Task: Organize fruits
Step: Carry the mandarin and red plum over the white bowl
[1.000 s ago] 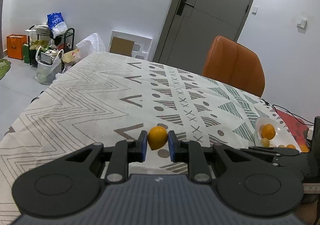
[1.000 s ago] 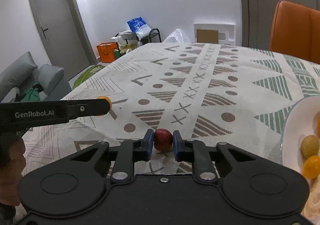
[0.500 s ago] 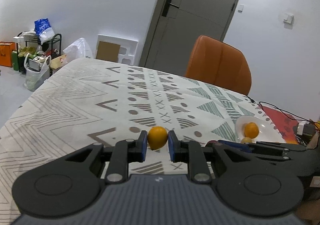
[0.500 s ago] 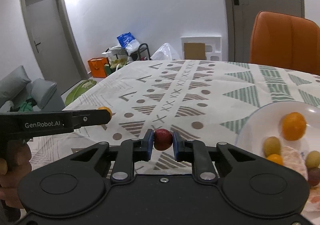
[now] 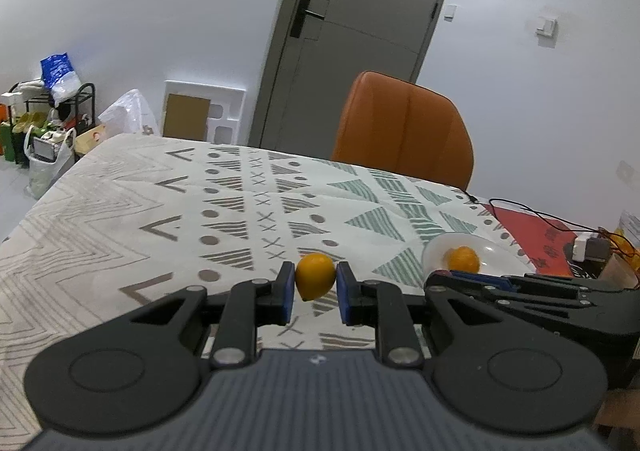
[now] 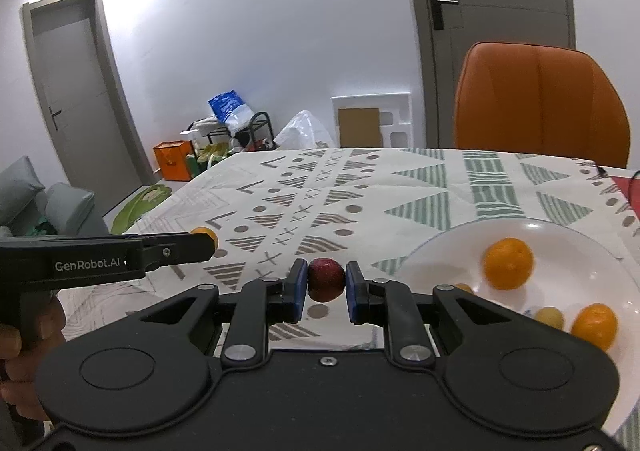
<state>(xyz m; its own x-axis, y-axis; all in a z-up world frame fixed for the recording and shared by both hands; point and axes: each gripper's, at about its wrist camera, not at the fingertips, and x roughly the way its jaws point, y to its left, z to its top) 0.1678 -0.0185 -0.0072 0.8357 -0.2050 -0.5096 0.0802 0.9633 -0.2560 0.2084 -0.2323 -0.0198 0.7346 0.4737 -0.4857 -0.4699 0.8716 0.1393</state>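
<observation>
My left gripper [image 5: 316, 283] is shut on a small yellow-orange fruit [image 5: 315, 277], held above the patterned tablecloth. My right gripper [image 6: 326, 281] is shut on a small dark red fruit [image 6: 325, 279]. In the right wrist view a white plate [image 6: 560, 251] lies to the right with two oranges [image 6: 508, 263] and a small green-yellow fruit [image 6: 550, 317]. The left gripper [image 6: 200, 243] shows there from the side at the left, the yellow fruit at its tip. In the left wrist view the plate [image 5: 496, 251] and one orange [image 5: 463, 259] sit at the right, behind the right gripper's black body [image 5: 520, 287].
An orange chair [image 6: 540, 103] stands at the table's far side before a grey door [image 5: 360, 31]. A red mat, cables and a small box [image 5: 588, 247] lie at the table's right end. Bags and a rack [image 5: 48, 123] crowd the floor at the far left.
Both grippers have risen and swung right with their fruits. The plate has come further into the right wrist view, and the chair and door have shifted toward centre in the left wrist view.
</observation>
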